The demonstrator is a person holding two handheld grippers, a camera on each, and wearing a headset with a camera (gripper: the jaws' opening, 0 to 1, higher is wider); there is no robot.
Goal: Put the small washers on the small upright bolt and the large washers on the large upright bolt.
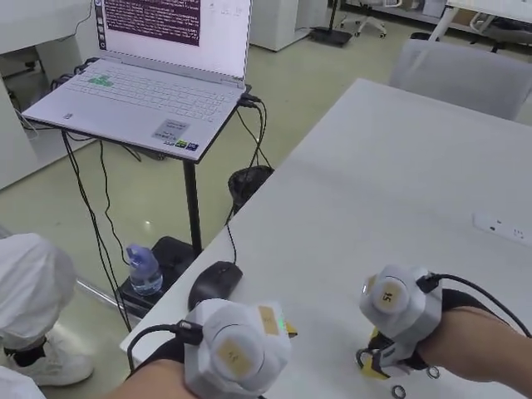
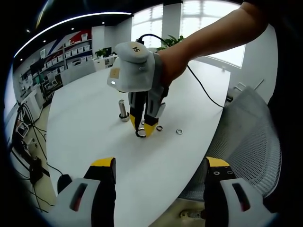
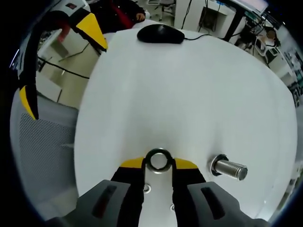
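My right gripper [image 3: 158, 164] is shut on a large metal washer [image 3: 158, 160], held just above the white table [image 3: 189, 94]. An upright threaded bolt [image 3: 228, 168] stands close to the right of its jaws. In the left gripper view the same bolt [image 2: 123, 109] is just left of the right gripper [image 2: 142, 131] and its washer [image 2: 140, 134]. Two loose washers [image 2: 159, 128] [image 2: 180, 131] lie on the table beside it. My left gripper [image 2: 160, 164] is open with nothing between its jaws, well back from the bolt. In the head view the right gripper [image 1: 374, 362] is at the bottom right.
A black mouse [image 1: 214, 283] lies near the table's corner, its cable running off the edge. A laptop [image 1: 141, 83] sits on a stand beyond the table, with a water bottle [image 1: 144, 270] on the floor. A grey mesh chair [image 2: 246, 142] stands at the table's side.
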